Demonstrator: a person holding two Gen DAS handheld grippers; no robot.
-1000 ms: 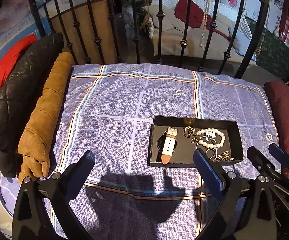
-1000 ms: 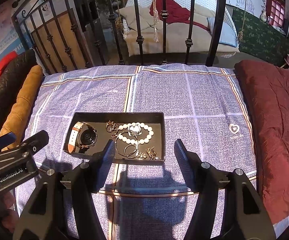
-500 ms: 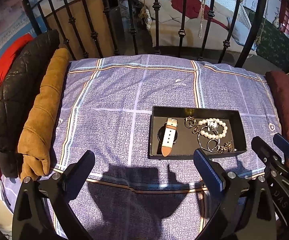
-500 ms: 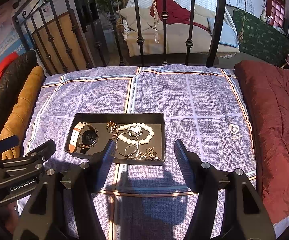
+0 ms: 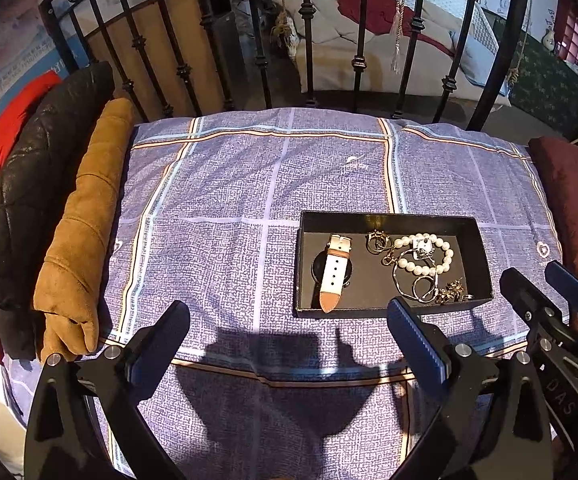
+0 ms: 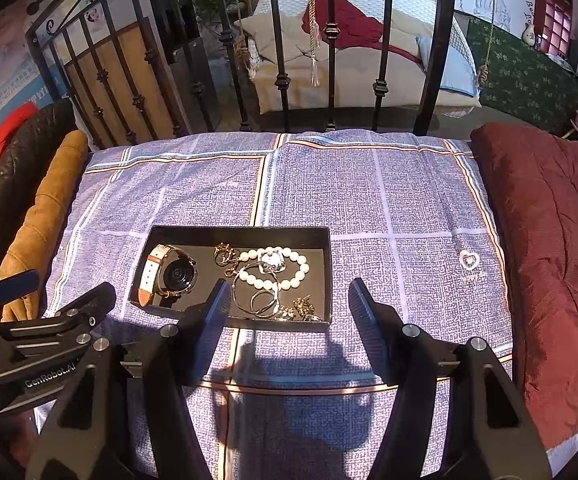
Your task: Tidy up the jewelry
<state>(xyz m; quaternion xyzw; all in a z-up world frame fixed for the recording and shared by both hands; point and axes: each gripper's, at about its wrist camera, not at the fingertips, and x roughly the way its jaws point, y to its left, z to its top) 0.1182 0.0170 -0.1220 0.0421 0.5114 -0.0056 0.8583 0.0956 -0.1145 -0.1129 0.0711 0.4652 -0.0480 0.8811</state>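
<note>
A shallow black rectangular cardboard tray [image 6: 321, 240] is sitting on a lilac checked bedspread [image 6: 369, 200], and every piece of jewellery in sight is lying inside it: a round dark-faced wristwatch on a white-and-tan leather strap [image 6: 169, 274] is resting at the tray's left end, while a white pearl-bead bracelet [image 6: 297, 266], thin silver bangles [image 6: 263, 300] and a knot of small gold-coloured pieces [image 6: 301, 310] are overlapping in a loose heap at the right. The left gripper [image 5: 289, 334] and the right gripper [image 6: 289, 308] are both hovering on the near side of the tray, each with its blue-padded fingers spread wide and holding nothing, neither one touching tray or jewellery. The scene is fitting two readings: pieces gathered in and the sorting done, or a tangle waiting to be separated; the pictures are not settling which. Any pick from the heap would be calling for a narrow, careful pinch, as the bangles and beads are lying across one another. A tan suede cushion [image 5: 85, 216] and a black quilted jacket [image 5: 17, 192] are lining the left edge, a maroon quilt [image 6: 549, 260] the right, with a black iron bedstead [image 6: 281, 80] standing behind.
</note>
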